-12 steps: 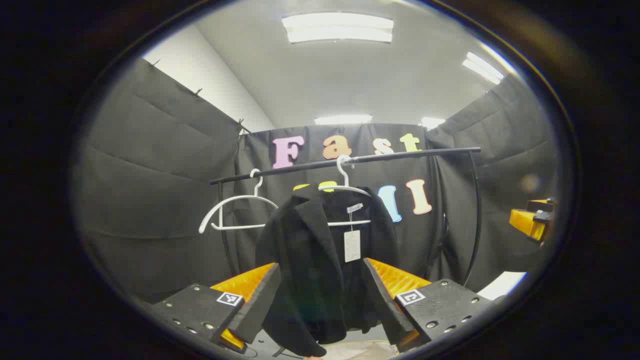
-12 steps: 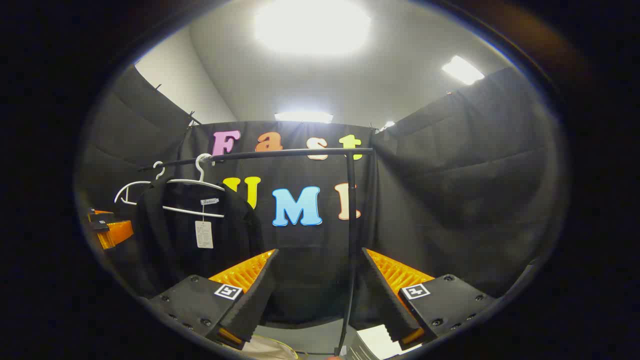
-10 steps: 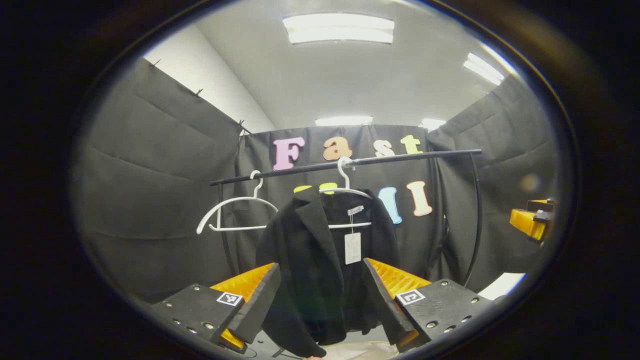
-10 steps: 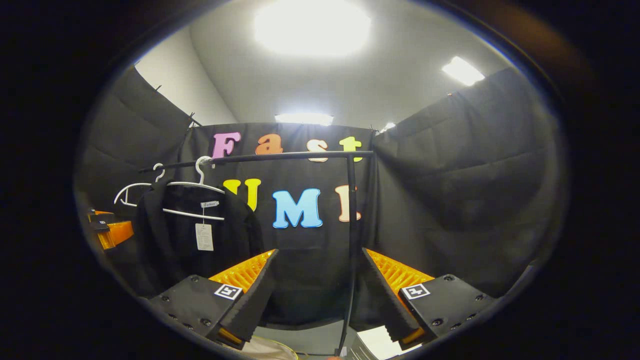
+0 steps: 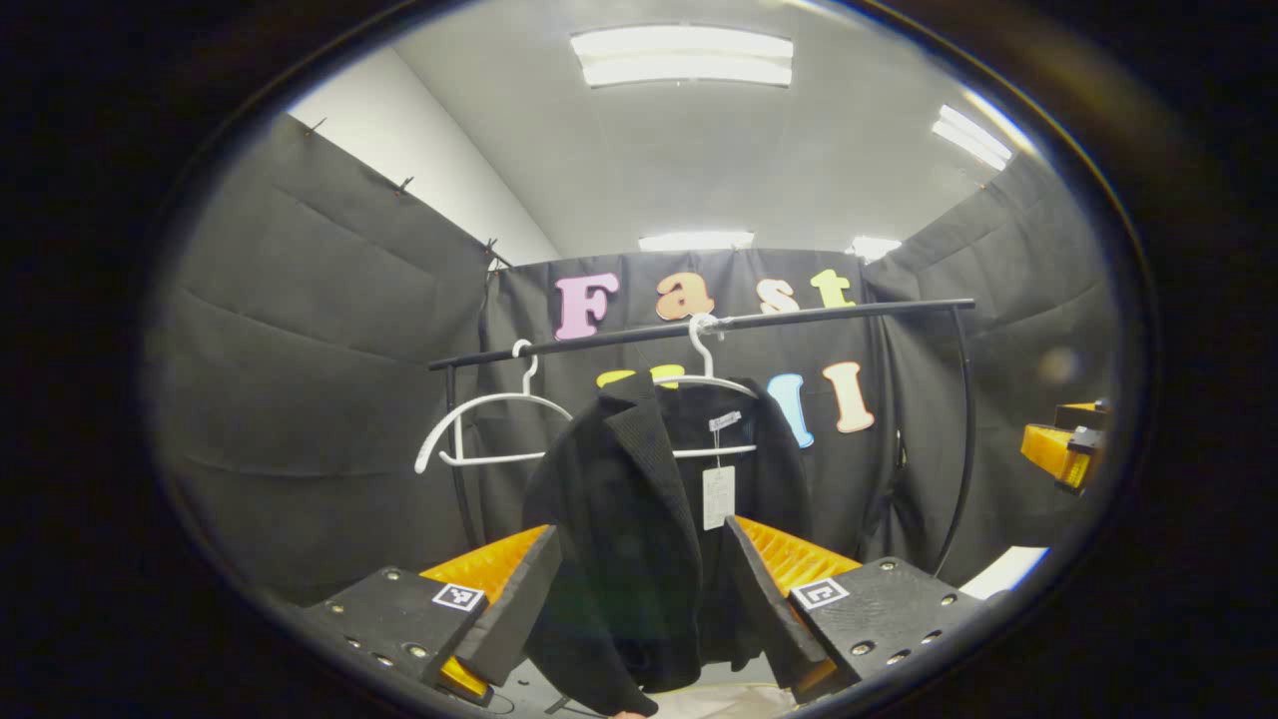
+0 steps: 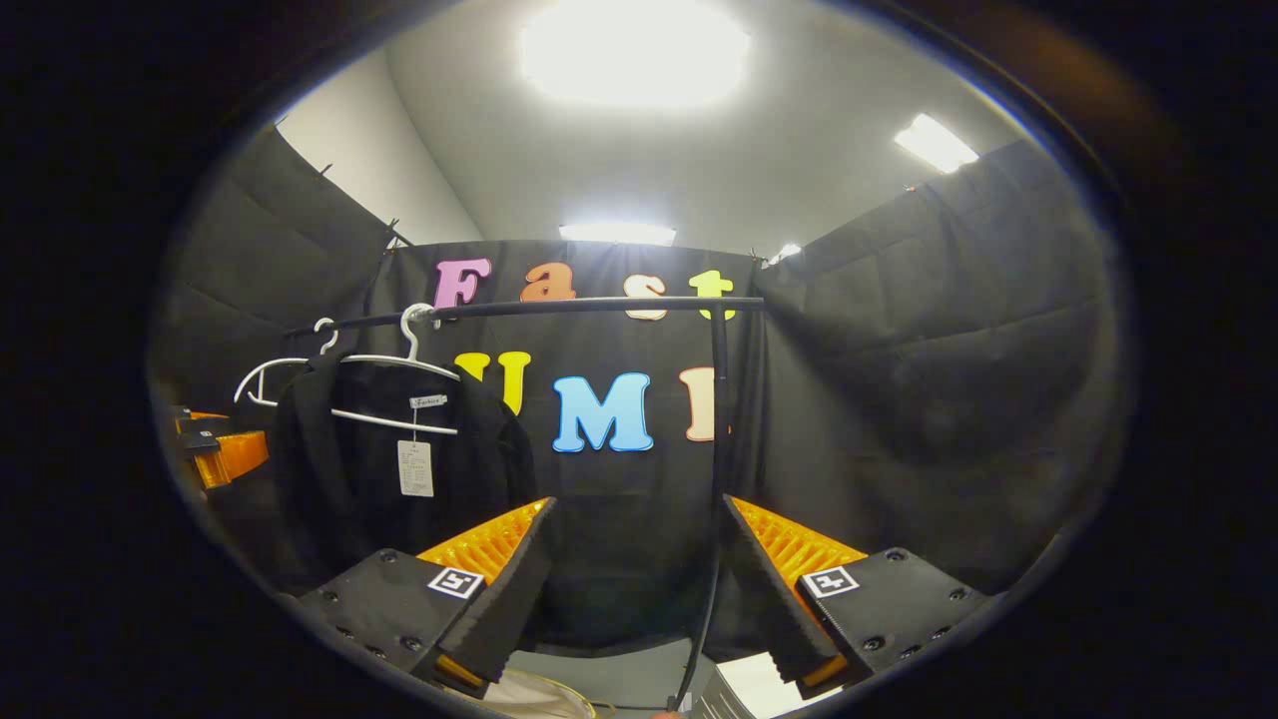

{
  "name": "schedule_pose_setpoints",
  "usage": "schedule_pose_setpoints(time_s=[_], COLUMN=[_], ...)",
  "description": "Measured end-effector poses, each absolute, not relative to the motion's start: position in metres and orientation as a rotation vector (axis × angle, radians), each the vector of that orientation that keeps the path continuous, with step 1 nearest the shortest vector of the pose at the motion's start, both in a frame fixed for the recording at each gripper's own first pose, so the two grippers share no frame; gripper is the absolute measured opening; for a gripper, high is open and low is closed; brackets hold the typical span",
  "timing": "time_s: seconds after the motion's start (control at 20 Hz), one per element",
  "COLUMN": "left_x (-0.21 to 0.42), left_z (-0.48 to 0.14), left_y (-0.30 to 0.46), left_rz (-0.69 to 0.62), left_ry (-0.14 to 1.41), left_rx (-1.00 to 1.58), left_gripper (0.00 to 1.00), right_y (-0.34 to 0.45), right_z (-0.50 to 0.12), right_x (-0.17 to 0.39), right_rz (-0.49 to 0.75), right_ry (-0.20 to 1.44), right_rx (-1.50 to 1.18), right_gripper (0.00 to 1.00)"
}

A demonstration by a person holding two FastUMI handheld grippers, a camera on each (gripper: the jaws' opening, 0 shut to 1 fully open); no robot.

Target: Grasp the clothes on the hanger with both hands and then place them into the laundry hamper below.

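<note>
Black-draped booth, rail across the back; dark jacket on white hanger.
Soft, limp, probably weighty: pinch both shoulders. Left gripper and right gripper agape, empty.

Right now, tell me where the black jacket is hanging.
The black jacket hangs on a white hanger from the black rail, centred ahead of the left gripper in its view, right of an empty white hanger.
</note>
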State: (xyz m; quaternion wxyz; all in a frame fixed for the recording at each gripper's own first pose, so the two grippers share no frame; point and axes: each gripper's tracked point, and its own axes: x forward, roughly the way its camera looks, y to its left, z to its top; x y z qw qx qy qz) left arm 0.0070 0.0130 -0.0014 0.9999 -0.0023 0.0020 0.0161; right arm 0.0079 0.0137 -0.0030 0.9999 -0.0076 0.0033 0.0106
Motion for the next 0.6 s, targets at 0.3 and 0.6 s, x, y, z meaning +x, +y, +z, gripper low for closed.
schedule_pose_setpoints(time_s=[0.3,0.6], left_x=[0.009,0.006], left_z=[0.006,0.007], left_y=[0.005,0.011], left_rz=[0.025,0.028], left_ry=[-0.016,-0.021], left_rx=[0.023,0.018], left_gripper=[0.94,0.94], right_y=[0.016,0.031], right_z=[-0.006,-0.004], right_x=[0.014,0.017], right_rz=[0.024,0.045], right_ry=[0.018,0.016], right_rx=[0.014,0.001], right_gripper=[1.0,0.99])
